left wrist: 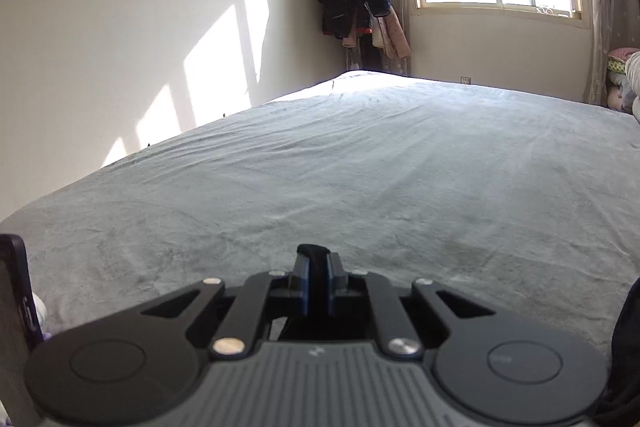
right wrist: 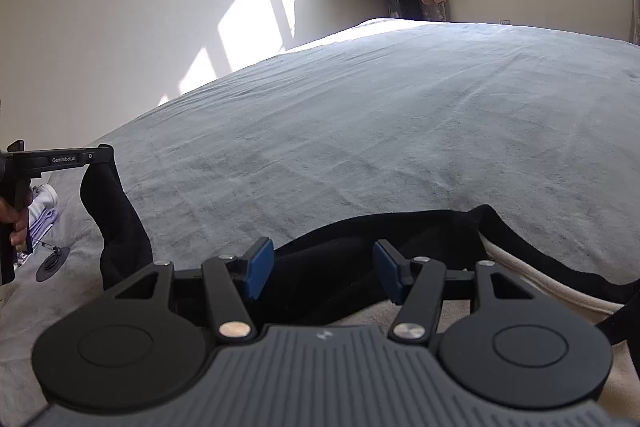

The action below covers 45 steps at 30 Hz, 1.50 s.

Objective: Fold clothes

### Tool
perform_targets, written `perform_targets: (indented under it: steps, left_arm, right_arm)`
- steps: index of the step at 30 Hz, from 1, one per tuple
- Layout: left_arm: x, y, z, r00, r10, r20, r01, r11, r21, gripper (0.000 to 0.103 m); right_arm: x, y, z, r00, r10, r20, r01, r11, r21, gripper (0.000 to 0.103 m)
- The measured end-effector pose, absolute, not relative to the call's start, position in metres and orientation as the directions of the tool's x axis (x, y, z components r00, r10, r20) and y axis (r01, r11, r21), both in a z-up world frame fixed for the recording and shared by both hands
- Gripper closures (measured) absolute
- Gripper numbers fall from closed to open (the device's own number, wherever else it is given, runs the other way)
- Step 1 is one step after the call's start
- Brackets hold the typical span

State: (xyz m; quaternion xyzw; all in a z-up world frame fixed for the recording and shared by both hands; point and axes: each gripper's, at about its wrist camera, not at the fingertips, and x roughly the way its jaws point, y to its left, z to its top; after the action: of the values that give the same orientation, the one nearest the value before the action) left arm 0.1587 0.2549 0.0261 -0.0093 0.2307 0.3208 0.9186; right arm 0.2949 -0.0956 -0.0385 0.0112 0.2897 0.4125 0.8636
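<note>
**Left corner pinched, right jaws yet to bite**

The black knit garment (right wrist: pixel 340 267) lies crumpled along the bottom of my right wrist view, on the near edge of the grey-blue plush bedspread (right wrist: pixel 380 115), with a cream lining or second layer showing under it at lower right. One end of it rises at the left edge of that view, hanging from the tip of my left gripper (right wrist: pixel 100 153). In the left wrist view that gripper's blue pads (left wrist: pixel 306 287) are pressed together on a dark fold of the cloth, a small tuft poking out above the tips.

My right gripper (right wrist: pixel 323 269) hovers low over the middle of the garment, its jaws about half open with nothing between the pads; the fabric sits just beyond and below them.

As I judge it, the step is to get a second hold so the piece can be lifted and spread flat. I'd bring the right jaws onto an edge or corner, not the bunched middle, and take a single layer, since a pinch through several folds would drag the cream layer along. I'd keep the left hold steady and level to avoid twisting the cloth.

At the far left, a hand (right wrist: pixel 14 223) grips the left handle.
</note>
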Motion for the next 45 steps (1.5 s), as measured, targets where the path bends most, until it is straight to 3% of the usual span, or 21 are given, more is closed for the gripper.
perform_targets:
  steps: [7, 15, 17, 23, 28, 31, 36, 40, 43, 45]
  left_arm:
    - [0.169, 0.284, 0.036, 0.6, 0.707, -0.375, -0.718, 0.682, 0.138, 0.095]
    - [0.169, 0.312, 0.05, 0.556, 0.757, -0.345, -0.805, 0.593, 0.002, 0.095]
    - [0.171, 0.312, 0.05, 0.533, 0.775, -0.338, -0.815, 0.578, 0.039, 0.095]
    - [0.193, 0.326, 0.033, 0.385, 0.801, -0.459, -0.839, 0.511, 0.187, 0.094]
    - [0.19, 0.318, 0.026, 0.369, 0.784, -0.499, -0.865, 0.485, 0.124, 0.081]
    - [0.191, 0.298, 0.027, 0.422, 0.765, -0.487, -0.85, 0.521, 0.081, 0.066]
    - [0.2, 0.263, 0.024, 0.522, 0.695, -0.494, -0.815, 0.578, -0.047, 0.053]
    - [0.203, 0.229, -0.002, 0.607, 0.6, -0.522, -0.758, 0.634, -0.152, 0.053]
    - [0.201, 0.212, -0.026, 0.637, 0.563, -0.526, -0.724, 0.671, -0.159, 0.053]
    - [0.2, 0.215, -0.038, 0.65, 0.522, -0.553, -0.704, 0.686, -0.181, 0.059]
  right_arm:
    - [0.3, -0.1, -0.04, 0.533, 0.692, -0.487, -0.673, 0.696, 0.251, 0.043]
    - [0.301, -0.101, -0.042, 0.563, 0.669, -0.485, -0.653, 0.72, 0.235, 0.043]
    - [0.302, -0.102, -0.042, 0.566, 0.668, -0.482, -0.648, 0.723, 0.241, 0.043]
    - [0.304, -0.1, -0.044, 0.567, 0.666, -0.486, -0.644, 0.725, 0.243, 0.043]
    - [0.306, -0.1, -0.047, 0.563, 0.659, -0.498, -0.64, 0.729, 0.241, 0.043]
    - [0.306, -0.098, -0.05, 0.561, 0.654, -0.507, -0.639, 0.732, 0.237, 0.043]
    - [0.306, -0.093, -0.054, 0.552, 0.652, -0.52, -0.645, 0.729, 0.229, 0.043]
    - [0.304, -0.089, -0.056, 0.562, 0.644, -0.519, -0.651, 0.732, 0.203, 0.043]
    - [0.301, -0.088, -0.055, 0.58, 0.644, -0.498, -0.656, 0.732, 0.184, 0.043]
    - [0.299, -0.088, -0.053, 0.602, 0.64, -0.478, -0.656, 0.737, 0.161, 0.043]
